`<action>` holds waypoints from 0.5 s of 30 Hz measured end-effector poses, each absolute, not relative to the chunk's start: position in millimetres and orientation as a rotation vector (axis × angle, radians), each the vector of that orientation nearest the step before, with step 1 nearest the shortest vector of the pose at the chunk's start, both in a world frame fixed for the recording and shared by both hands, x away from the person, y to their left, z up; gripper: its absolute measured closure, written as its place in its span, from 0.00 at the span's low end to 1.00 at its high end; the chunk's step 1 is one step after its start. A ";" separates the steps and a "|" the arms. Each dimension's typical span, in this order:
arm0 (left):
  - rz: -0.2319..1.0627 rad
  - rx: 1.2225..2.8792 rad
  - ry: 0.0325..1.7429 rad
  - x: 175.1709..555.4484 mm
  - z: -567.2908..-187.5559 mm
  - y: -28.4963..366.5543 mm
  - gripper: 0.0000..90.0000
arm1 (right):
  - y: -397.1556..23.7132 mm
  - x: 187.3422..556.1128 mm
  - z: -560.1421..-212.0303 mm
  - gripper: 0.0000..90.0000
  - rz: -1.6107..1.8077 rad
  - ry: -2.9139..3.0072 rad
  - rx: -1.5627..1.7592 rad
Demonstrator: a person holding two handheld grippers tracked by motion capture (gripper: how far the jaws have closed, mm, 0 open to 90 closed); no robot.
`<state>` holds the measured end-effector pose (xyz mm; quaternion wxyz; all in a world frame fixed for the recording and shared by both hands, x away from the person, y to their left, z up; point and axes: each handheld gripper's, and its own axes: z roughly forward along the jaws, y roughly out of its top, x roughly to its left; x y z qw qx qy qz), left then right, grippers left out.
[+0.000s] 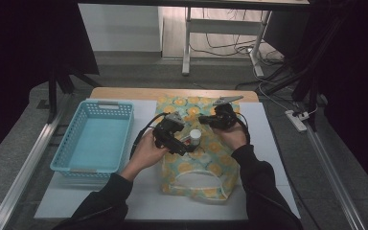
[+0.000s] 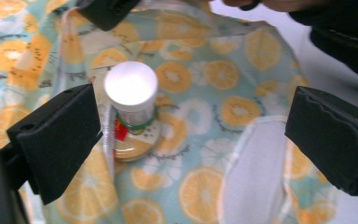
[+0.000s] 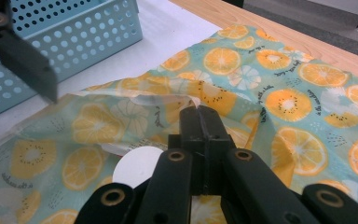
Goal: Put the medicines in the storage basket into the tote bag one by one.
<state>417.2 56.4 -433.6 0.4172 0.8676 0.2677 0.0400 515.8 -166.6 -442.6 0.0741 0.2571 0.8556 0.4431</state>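
Observation:
A cloth bag (image 1: 199,167) printed with orange slices lies on the white mat. A small bottle (image 1: 195,135) with a white cap stands upright on it. In the left gripper view the bottle (image 2: 131,100) shows a green band and a red label, close to my left jaw. My left gripper (image 2: 193,121) is open wide, with the bottle between its jaws but untouched. My right gripper (image 3: 200,114) is shut on the bag's white-lined rim (image 3: 163,100) and holds it raised just past the bottle's cap (image 3: 135,165). I cannot tell whether the bottle stands inside the bag's mouth.
A light blue perforated basket (image 1: 96,139) stands left of the bag, with nothing in it. The bag's white handle loop (image 1: 199,179) lies at the near end. The wooden table edge (image 1: 124,93) runs behind the mat.

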 end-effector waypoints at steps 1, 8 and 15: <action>0.089 2.173 0.668 415.7 -434.0 57.0 0.04 | -166.2 515.7 -442.5 1.00 1.330 2.568 0.770; 0.081 2.179 0.634 402.7 -436.3 56.4 0.01 | -165.2 513.4 -441.4 1.00 1.329 2.570 0.764; 0.087 2.183 0.623 389.5 -442.3 54.8 0.00 | -165.3 511.7 -441.3 1.00 1.334 2.573 0.758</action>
